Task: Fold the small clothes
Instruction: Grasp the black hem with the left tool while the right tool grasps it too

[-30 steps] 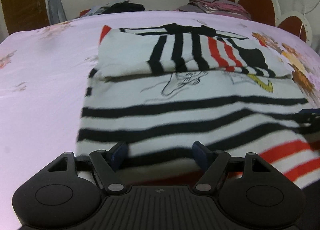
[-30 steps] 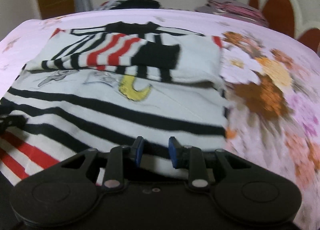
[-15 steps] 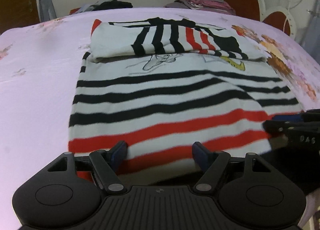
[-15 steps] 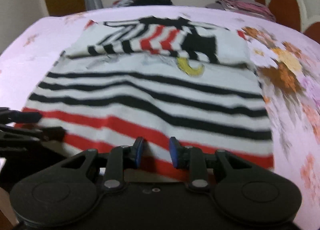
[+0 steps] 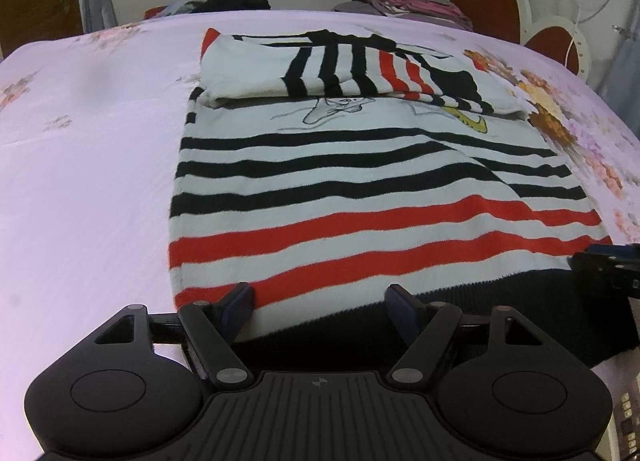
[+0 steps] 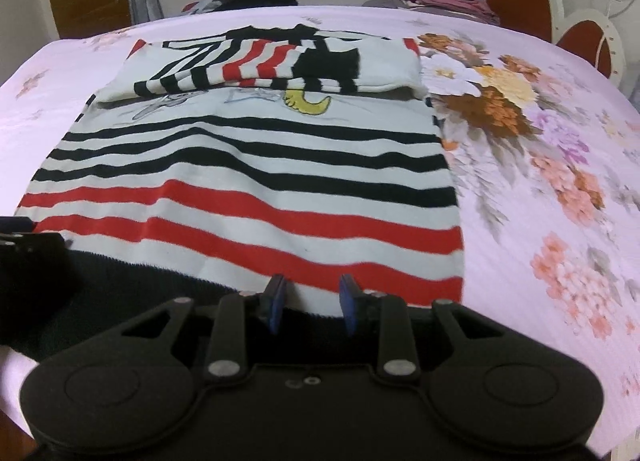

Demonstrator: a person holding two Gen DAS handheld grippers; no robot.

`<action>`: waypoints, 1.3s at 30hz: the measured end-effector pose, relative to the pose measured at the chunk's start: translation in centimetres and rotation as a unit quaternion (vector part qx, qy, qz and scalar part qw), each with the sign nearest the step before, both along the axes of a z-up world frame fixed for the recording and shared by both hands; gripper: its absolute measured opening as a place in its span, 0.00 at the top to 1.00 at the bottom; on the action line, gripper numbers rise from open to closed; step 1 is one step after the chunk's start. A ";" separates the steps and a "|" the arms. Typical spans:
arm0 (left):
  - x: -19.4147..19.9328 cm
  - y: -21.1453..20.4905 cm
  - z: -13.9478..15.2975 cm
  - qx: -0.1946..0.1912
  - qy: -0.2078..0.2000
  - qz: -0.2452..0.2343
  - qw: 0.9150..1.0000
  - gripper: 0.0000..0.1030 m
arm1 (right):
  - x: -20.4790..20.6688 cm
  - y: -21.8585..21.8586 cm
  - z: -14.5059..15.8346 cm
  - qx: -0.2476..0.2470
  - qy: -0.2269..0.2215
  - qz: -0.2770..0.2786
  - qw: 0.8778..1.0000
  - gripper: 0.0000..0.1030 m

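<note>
Two tools sit nearest, both over the near hem of one striped sweater (image 5: 360, 197). The left tool (image 5: 320, 303) has its jaws spread wide with nothing gripped; the black hem band lies below the gap between them. The right tool (image 6: 310, 301) has a narrower gap, its jaws are opening, and the hem shows between the blue pads without being pinched.

The single sweater (image 6: 248, 189) lies flat on the bed (image 5: 80, 165), its long axis running from near to far: black hem nearest, then three red stripes, then three black stripes, then a white panel with a cartoon drawing. Its far end, with the two sleeves crossed over it, is folded back toward the near side.

Right of the sweater the sheet carries a flower print (image 6: 500, 101). Beyond the bed's far edge lie one dark clothes heap (image 5: 232, 3) at left and one folded stack (image 5: 408, 5) at right.
</note>
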State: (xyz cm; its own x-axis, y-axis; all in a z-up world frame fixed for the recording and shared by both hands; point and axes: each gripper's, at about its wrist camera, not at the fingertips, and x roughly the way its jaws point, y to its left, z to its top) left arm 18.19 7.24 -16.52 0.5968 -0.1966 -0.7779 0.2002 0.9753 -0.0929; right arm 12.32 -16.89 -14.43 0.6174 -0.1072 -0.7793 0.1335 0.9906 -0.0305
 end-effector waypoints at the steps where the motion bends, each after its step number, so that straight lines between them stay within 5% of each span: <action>1: -0.1 0.3 0.0 -0.001 0.000 0.002 1.000 0.29 | -0.3 -0.1 0.2 -0.002 -0.002 -0.004 1.000 0.66; 14: -2.9 2.8 0.1 -0.017 0.017 0.003 1.000 0.29 | -3.7 -2.3 0.0 -0.012 0.004 -0.058 0.998 0.54; 27: -4.6 4.9 -1.1 -0.095 0.043 0.024 0.994 0.30 | -5.7 -2.7 -0.9 0.044 0.016 -0.082 0.996 0.52; 36: -3.4 4.4 -1.3 -0.122 0.058 -0.016 0.991 0.88 | -5.6 -2.9 -0.7 0.104 0.014 -0.087 0.991 0.89; 39: -3.2 4.1 -0.5 -0.116 0.042 -0.035 0.992 0.89 | -5.5 -2.6 0.0 0.100 0.003 -0.078 0.992 0.90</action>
